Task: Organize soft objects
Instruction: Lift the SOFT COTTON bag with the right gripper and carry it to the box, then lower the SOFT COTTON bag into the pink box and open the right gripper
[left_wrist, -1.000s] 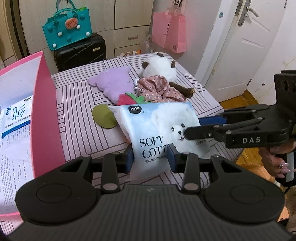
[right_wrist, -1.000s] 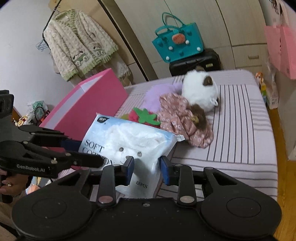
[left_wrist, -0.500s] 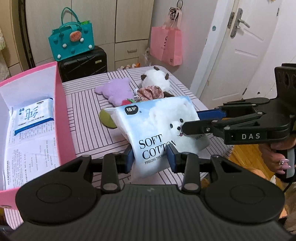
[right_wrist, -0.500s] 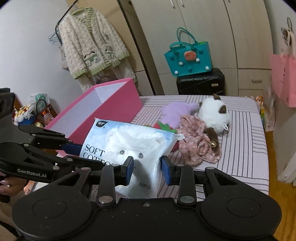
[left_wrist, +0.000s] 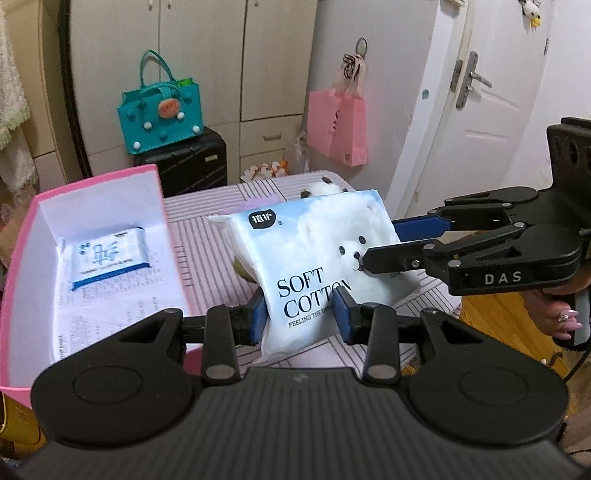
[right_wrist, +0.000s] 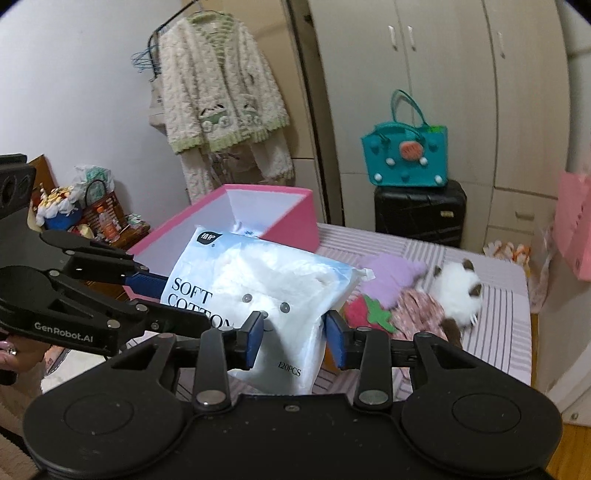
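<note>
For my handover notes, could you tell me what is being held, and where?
Both tools grip the cotton pack: left tool at its bottom edge, right tool at its side edge.

Both tongs are raised and clamped at about the same height. The left tongs (left_wrist: 299, 314) point forward; the right tongs (right_wrist: 293, 334) reach in crosswise from the right, a hand (left_wrist: 561, 314) on their grip.

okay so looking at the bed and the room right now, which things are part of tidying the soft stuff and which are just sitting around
Part of the job:
- Soft Cotton pack, gripped by left gripper and right gripper
- pink box, wipes pack inside
- purple plush, strawberry plush, white plush, floral cloth

Just lying about:
- teal bag
- black suitcase
- hanging cardigan
- pink tote
</note>
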